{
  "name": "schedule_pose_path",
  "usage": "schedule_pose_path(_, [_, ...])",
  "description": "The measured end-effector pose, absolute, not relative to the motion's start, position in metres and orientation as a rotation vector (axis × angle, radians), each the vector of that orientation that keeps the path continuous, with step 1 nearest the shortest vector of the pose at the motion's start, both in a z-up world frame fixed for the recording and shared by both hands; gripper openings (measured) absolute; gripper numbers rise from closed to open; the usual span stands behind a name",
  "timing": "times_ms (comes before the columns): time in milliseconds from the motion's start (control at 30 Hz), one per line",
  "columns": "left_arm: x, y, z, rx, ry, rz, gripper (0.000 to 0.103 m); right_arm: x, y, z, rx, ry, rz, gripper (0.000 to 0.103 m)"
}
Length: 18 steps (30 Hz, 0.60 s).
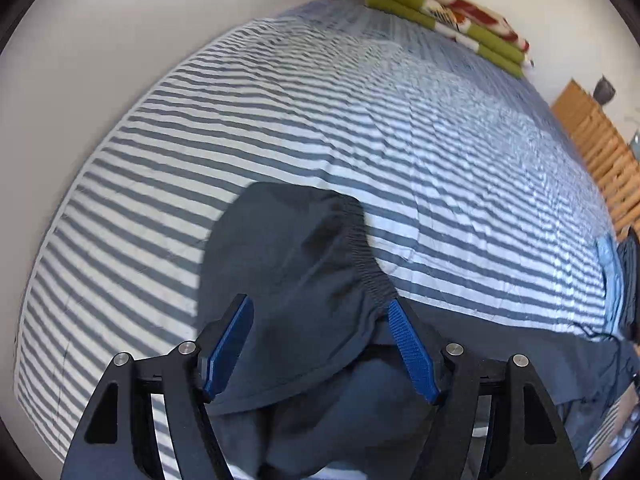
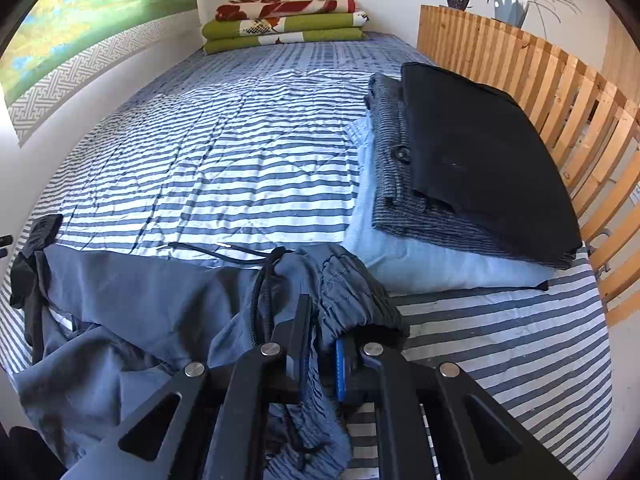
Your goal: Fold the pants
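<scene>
The pants (image 2: 132, 304) are spread loosely on the bed (image 2: 224, 168), still rumpled, so little folding is judged done. The right gripper (image 2: 320, 344) is clenched on the gathered waistband (image 2: 344, 280). The left gripper (image 1: 320, 344) is released above the fabric, nothing grasped.

Grey-blue pants (image 2: 132, 296) lie crumpled on the striped bedspread (image 2: 224, 168).

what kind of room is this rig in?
Most likely a bedroom. The work surface is a bed with a blue-and-white striped quilt, a slatted wooden bed rail runs along one side, and folded green floral blankets are stacked at the far end.
</scene>
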<state>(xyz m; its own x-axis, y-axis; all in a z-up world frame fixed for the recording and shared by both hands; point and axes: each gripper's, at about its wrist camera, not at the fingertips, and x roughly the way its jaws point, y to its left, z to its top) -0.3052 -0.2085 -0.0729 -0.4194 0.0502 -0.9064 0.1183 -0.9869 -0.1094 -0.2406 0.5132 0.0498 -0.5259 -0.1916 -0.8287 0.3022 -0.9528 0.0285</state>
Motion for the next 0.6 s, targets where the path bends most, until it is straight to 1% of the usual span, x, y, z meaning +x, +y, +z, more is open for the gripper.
schedule_pose_path(100, [-0.33, -0.18, -0.106, 1.732, 0.112, -2.522, 0.072, -0.236, 0.497, 0.049, 1.336, 0.217, -2.511, 0.01])
schedule_pose_path(133, [-0.336, -0.178, -0.115, 1.733, 0.077, -2.51, 0.056, -0.234, 0.495, 0.049, 1.333, 0.222, -2.504, 0.011])
schedule_pose_path(167, [-0.337, -0.182, -0.122, 1.728, 0.065, -2.496, 0.027, -0.234, 0.493, 0.048, 1.336, 0.227, -2.494, 0.013])
schedule_pose_path(200, [-0.335, -0.193, -0.122, 1.705, 0.1, -2.493, 0.016, -0.234, 0.493, 0.046, 1.344, 0.24, -2.489, 0.014])
schedule_pose_path(233, [-0.332, -0.207, -0.118, 1.69, 0.195, -2.5, 0.008, -0.234, 0.492, 0.045, 1.35, 0.26, -2.489, 0.014])
schedule_pose_path(267, [-0.328, -0.222, -0.113, 1.677, 0.305, -2.51, 0.005, -0.234, 0.492, 0.044, 1.353, 0.279, -2.49, 0.014])
schedule_pose_path(300, [-0.321, -0.239, -0.106, 1.652, 0.378, -2.513, 0.005, -0.234, 0.493, 0.044, 1.35, 0.294, -2.495, 0.014])
schedule_pose_path(467, [-0.267, -0.328, -0.062, 1.425, 0.455, -2.443, 0.005, -0.239, 0.503, 0.049, 1.339, 0.289, -2.518, 0.014])
schedule_pose_path(533, [-0.241, -0.369, -0.054, 1.34, 0.424, -2.32, 0.007, -0.239, 0.505, 0.052, 1.319, 0.296, -2.538, 0.014])
schedule_pose_path(600, [-0.225, -0.402, -0.054, 1.339, 0.406, -2.208, 0.021, -0.239, 0.508, 0.056, 1.301, 0.286, -2.551, 0.014])
